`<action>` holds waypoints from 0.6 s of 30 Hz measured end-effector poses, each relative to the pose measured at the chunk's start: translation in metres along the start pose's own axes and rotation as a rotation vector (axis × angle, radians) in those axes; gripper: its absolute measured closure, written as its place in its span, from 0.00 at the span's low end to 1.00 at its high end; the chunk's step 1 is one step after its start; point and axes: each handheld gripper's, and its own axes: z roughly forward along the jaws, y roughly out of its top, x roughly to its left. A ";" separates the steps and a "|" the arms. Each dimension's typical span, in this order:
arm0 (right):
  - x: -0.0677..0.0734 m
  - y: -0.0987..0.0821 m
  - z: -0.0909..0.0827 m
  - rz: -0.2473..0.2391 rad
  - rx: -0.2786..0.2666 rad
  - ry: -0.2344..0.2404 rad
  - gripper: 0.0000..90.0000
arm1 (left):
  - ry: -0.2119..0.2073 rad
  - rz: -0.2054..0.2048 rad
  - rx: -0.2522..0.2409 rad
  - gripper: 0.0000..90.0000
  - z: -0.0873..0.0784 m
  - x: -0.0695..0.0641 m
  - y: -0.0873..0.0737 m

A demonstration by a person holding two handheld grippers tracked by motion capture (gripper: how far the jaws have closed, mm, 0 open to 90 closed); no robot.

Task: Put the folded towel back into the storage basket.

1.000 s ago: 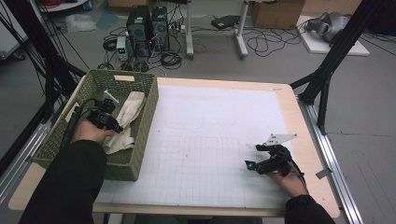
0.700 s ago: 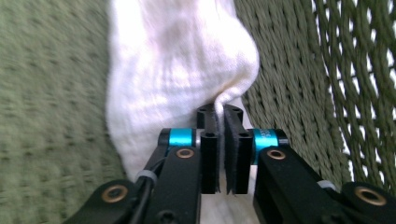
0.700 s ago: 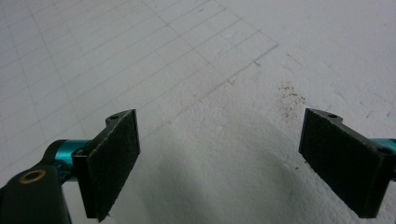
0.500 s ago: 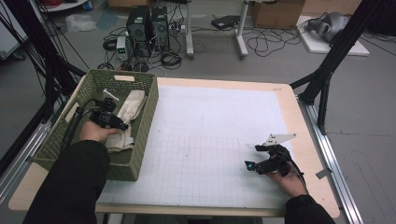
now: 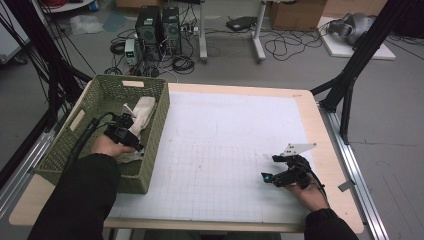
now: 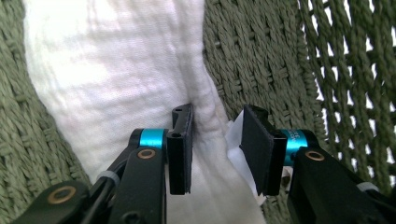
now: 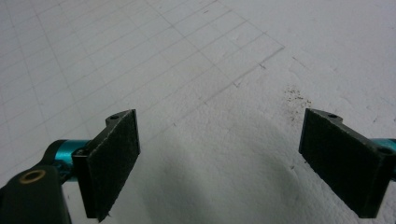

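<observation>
At left, inside green woven basket (image 5: 150, 125): white cloth (image 5: 142, 111) along its right wall, left gripper (image 6: 215, 149) over it, jaws just been opening, cloth fold between them, no longer pinched. At right, on white gridded mat (image 5: 225, 150): right gripper (image 7: 219, 163) resting, jaws spread wide, holding nothing.

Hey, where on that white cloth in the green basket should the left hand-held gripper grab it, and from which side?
Probably the raised fold running along the white cloth, taken from above. The left hand-held gripper already straddles that ridge; its jaws have just been opening and the pads do not press it. The cloth lies slumped against the basket wall, so a pinch across the ridge looks easier than digging under an edge.
</observation>
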 end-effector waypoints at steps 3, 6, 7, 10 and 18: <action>0.000 0.000 0.000 -0.001 -0.001 0.001 0.13 | 0.039 0.022 0.015 0.93 0.000 0.000 -0.001; -0.001 0.000 -0.001 0.004 0.000 0.000 0.13 | 0.038 0.034 0.057 0.96 -0.006 0.000 -0.001; -0.001 0.000 -0.001 0.007 -0.002 0.001 0.13 | 0.040 0.039 0.070 0.96 -0.009 0.000 -0.001; -0.001 0.000 0.000 0.005 -0.001 0.001 0.13 | 0.036 0.056 0.090 0.97 -0.021 0.001 -0.002; 0.003 0.002 0.001 -0.006 0.005 0.007 0.13 | -0.036 0.048 0.083 0.93 -0.012 -0.002 -0.005</action>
